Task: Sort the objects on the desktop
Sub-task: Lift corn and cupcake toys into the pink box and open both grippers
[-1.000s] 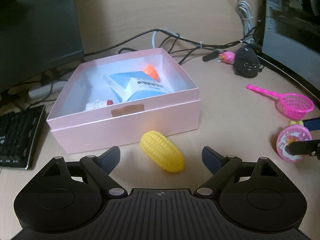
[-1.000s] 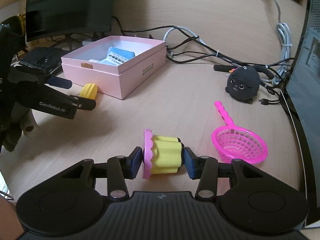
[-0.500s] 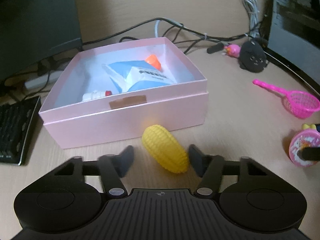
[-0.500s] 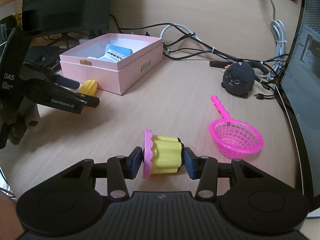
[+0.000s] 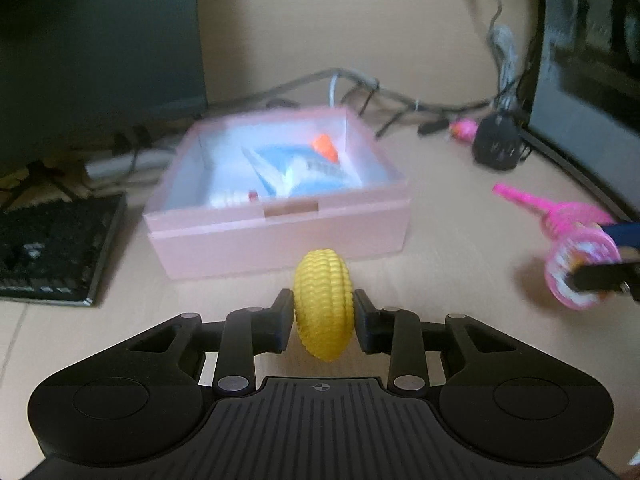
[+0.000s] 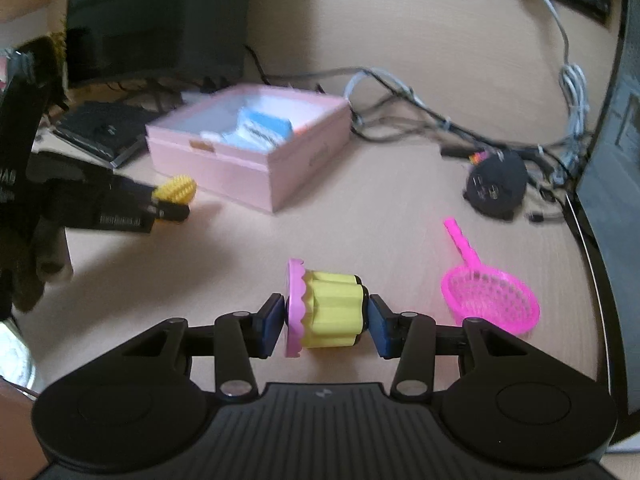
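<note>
My left gripper [image 5: 323, 316] is shut on a yellow toy corn cob [image 5: 323, 304], held just above the desk in front of the open pink box [image 5: 280, 236]. The right wrist view shows the same corn [image 6: 176, 190] in the left gripper [image 6: 168, 204] at the left, near the box [image 6: 256, 168]. My right gripper [image 6: 325, 322] is shut on a yellow toy cupcake with a pink frill [image 6: 326, 310], lifted off the desk. That cupcake [image 5: 582, 266] shows at the right of the left wrist view. Inside the box lie a blue-white packet [image 5: 296, 172] and an orange piece [image 5: 326, 146].
A pink toy strainer [image 6: 490, 300] lies right of the cupcake, with a black plush toy [image 6: 496, 184] behind it among cables [image 6: 404, 100]. A keyboard [image 5: 48, 256] sits left of the box, dark monitors stand behind and at the right.
My left gripper closed on the corn and lifted it off the desk; the corn now points along the fingers. The right gripper rose slightly with the cupcake.
</note>
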A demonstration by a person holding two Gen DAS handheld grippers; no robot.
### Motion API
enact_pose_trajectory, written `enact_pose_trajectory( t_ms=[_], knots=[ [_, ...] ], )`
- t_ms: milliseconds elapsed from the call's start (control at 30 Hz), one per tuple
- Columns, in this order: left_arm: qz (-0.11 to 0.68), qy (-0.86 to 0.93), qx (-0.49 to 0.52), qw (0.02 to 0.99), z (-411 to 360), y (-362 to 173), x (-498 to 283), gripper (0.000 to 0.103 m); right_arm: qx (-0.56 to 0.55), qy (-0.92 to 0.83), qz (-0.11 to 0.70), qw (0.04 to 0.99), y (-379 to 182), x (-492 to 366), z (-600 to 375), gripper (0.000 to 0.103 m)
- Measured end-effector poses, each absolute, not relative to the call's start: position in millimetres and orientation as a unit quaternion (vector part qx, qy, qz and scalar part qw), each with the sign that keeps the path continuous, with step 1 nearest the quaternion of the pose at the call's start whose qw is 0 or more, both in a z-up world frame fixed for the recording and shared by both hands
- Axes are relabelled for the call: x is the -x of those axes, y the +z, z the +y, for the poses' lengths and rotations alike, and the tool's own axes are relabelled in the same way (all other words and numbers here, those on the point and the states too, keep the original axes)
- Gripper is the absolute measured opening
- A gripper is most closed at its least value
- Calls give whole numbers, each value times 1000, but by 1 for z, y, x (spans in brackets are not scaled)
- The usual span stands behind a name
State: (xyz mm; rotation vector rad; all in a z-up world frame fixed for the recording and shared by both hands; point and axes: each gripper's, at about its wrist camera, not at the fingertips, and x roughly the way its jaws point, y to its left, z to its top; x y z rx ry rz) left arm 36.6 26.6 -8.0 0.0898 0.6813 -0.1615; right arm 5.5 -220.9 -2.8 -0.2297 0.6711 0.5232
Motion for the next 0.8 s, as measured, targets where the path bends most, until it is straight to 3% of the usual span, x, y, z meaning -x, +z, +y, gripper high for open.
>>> enact_pose_trajectory(
  t_ms=[433, 633, 800],
  knots=[
    [192, -22, -61, 979, 56, 106, -33, 35, 75, 356, 157, 918, 133, -29, -187, 44],
    [206, -14, -42, 978, 86, 111, -88, 35, 40, 338, 138, 930, 159, -75, -170, 44],
    [222, -42, -43, 973, 91, 101, -144, 35, 9, 331, 173, 928, 155, -132, -148, 44]
  ],
)
